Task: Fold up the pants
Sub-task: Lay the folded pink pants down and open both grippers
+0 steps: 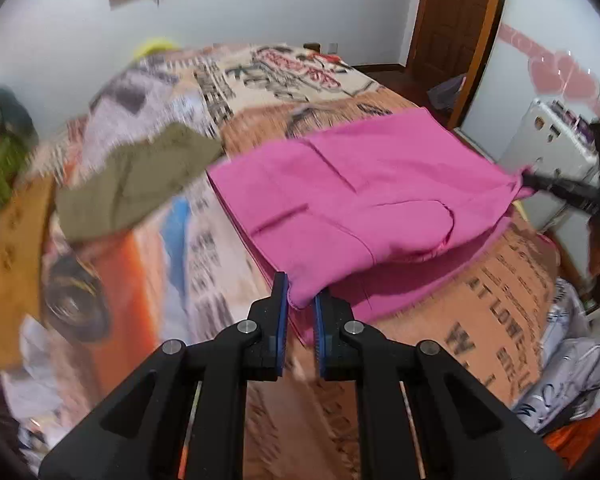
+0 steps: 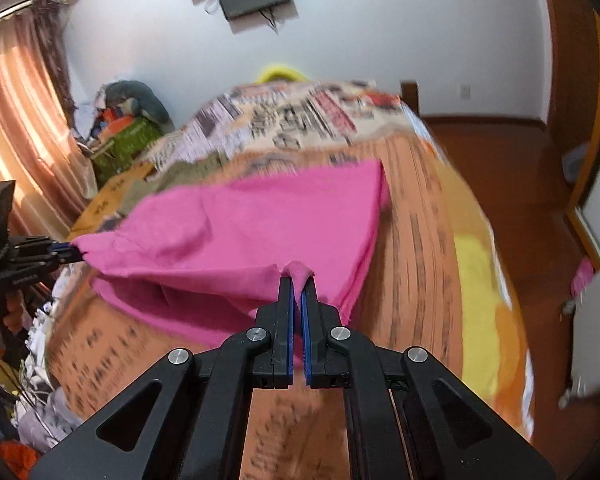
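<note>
Pink pants (image 1: 364,192) lie partly folded on the bed, their near layer lifted off the cover. My left gripper (image 1: 300,292) is shut on one near corner of the pink cloth. In the right wrist view my right gripper (image 2: 298,280) is shut on the other near corner of the pants (image 2: 260,224), a small fold of cloth bulging above its tips. Each gripper shows in the other's view: the right gripper (image 1: 540,184) at the right edge, the left gripper (image 2: 66,252) at the left edge, both pinching the stretched hem.
The bed (image 1: 480,300) has a printed orange and beige cover. An olive garment (image 1: 140,180) lies on it left of the pants. Boxes and clutter (image 2: 120,140) are piled by the curtain. A white appliance (image 1: 548,148) and a wooden door (image 1: 456,16) stand at the right.
</note>
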